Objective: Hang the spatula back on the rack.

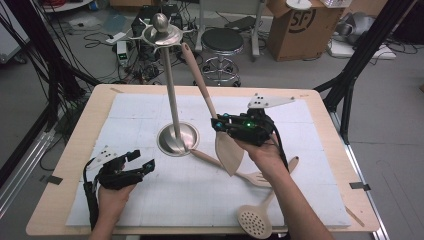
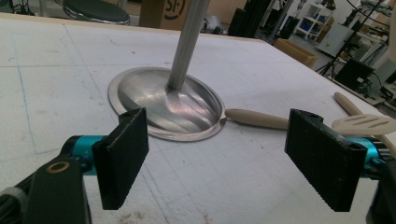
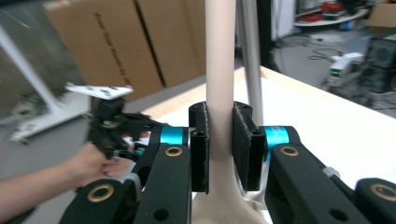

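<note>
Right tool clamps the wooden spatula beside the stand.

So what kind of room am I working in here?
Most likely a lab or workshop set up for recording, not a kitchen: cables and electronics lie on the floor behind the table, with a round stool and a cardboard box.

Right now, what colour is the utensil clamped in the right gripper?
Pale beige wood, a spatula in the right gripper; clearest in the high view.
</note>
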A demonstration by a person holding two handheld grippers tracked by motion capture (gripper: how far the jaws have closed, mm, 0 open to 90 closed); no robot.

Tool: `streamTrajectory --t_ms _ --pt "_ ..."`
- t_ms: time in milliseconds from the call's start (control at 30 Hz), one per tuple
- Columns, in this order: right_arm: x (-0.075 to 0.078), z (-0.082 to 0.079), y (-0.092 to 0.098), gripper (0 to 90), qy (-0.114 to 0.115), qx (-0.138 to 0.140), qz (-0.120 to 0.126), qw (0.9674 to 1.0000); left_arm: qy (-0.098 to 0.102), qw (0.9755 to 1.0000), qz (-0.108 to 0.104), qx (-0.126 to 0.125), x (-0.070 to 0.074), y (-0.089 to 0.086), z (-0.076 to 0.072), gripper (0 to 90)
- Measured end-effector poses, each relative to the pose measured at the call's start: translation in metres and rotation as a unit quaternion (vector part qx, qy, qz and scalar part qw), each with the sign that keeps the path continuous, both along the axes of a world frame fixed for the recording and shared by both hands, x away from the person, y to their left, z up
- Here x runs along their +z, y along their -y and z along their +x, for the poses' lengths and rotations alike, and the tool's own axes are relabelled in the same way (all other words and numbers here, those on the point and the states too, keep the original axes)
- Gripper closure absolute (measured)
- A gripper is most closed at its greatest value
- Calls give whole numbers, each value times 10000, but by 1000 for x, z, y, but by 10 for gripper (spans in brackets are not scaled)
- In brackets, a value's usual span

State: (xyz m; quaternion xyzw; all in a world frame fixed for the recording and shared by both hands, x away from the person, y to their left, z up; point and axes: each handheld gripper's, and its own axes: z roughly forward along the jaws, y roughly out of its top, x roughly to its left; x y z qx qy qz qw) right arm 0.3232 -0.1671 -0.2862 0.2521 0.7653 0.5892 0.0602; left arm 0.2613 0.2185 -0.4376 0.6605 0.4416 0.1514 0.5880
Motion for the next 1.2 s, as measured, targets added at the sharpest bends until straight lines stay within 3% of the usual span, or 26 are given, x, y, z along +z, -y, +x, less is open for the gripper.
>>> streamTrajectory --t_ms 233,500,800,933,1200 --pt "-6 4 -16 766 50 -155 -234 9996 24 10000 -14 13 0 -1 0 223" --pt "-7 9 -15 708 -47 -185 -60 9998 27 10000 -28 0 1 -1 0 223" --pt "-2 9 -7 599 15 -323 314 9990 25 10000 -12 -4 1 -1 0 223" --pt "2 10 -2 562 53 -529 571 9970 26 10000 -12 0 0 -1 0 223" --pt "9 8 8 572 216 -736 1011 9919 10 10000 -58 0 1 -1 -1 223"
